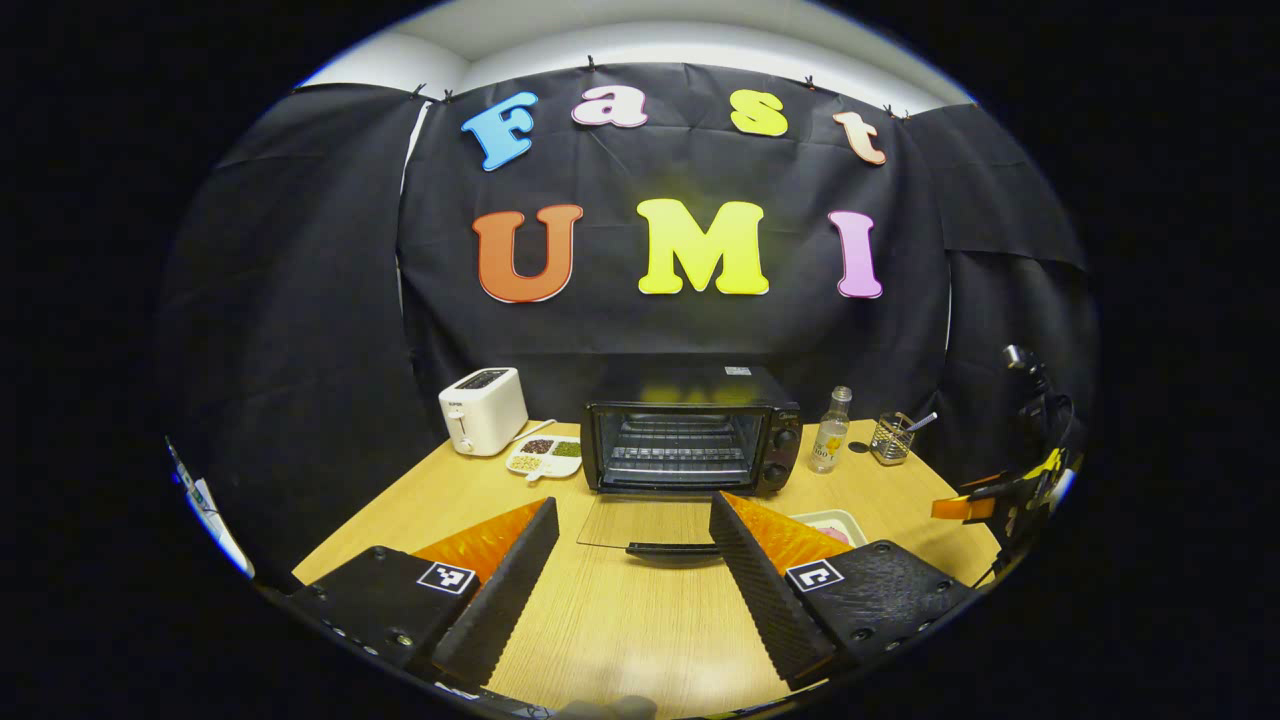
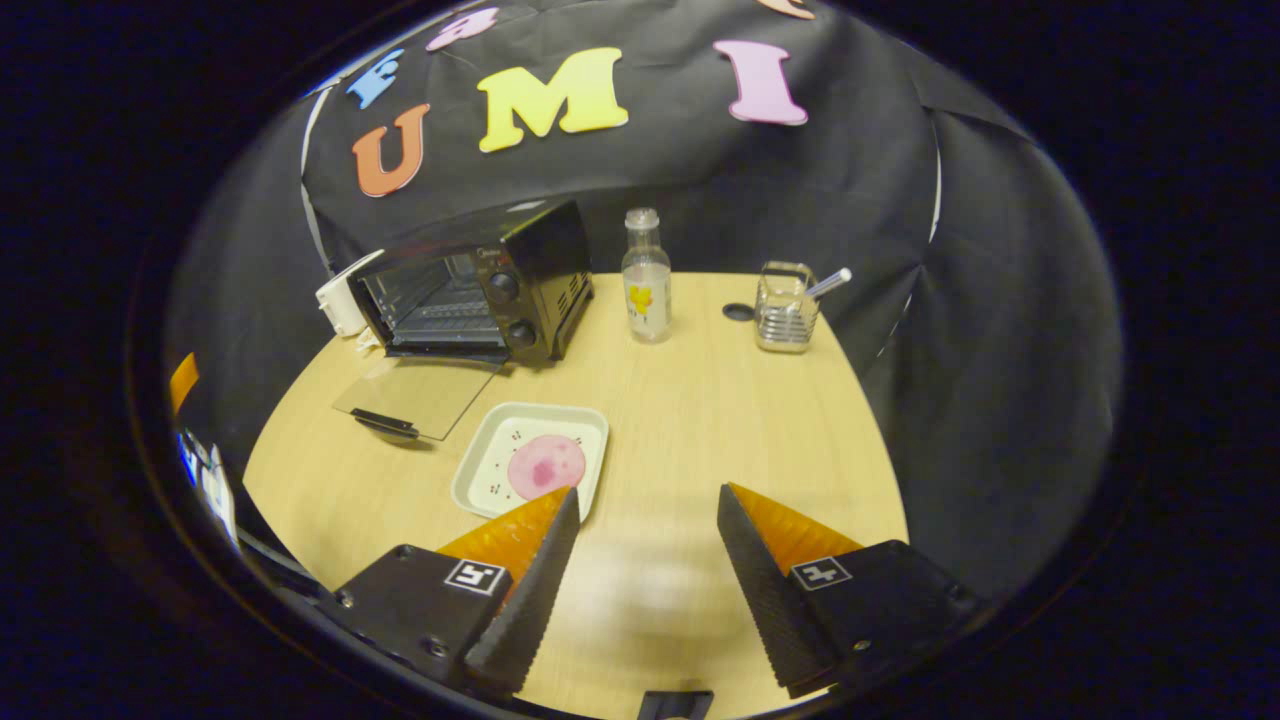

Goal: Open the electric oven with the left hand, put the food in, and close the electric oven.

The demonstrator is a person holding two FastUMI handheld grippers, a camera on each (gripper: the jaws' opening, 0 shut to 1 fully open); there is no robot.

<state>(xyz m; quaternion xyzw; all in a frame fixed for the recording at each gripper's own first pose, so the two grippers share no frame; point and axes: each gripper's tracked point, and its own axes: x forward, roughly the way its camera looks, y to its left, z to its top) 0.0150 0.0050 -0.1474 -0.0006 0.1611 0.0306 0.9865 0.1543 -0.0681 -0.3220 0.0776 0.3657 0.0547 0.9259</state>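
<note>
Two grippers, both spread wide and holding nothing. Left gripper (image 1: 630, 545) faces the boxy black electric oven (image 1: 690, 440), its glass door (image 1: 645, 522) flat on the woodgrain table (image 1: 640, 630). Right gripper (image 2: 645, 525) hovers just beside the square tray (image 2: 480, 465) with round pink food (image 2: 546, 465).

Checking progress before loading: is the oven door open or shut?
Open: the oven door lies flat on the table, racks exposed.
</note>
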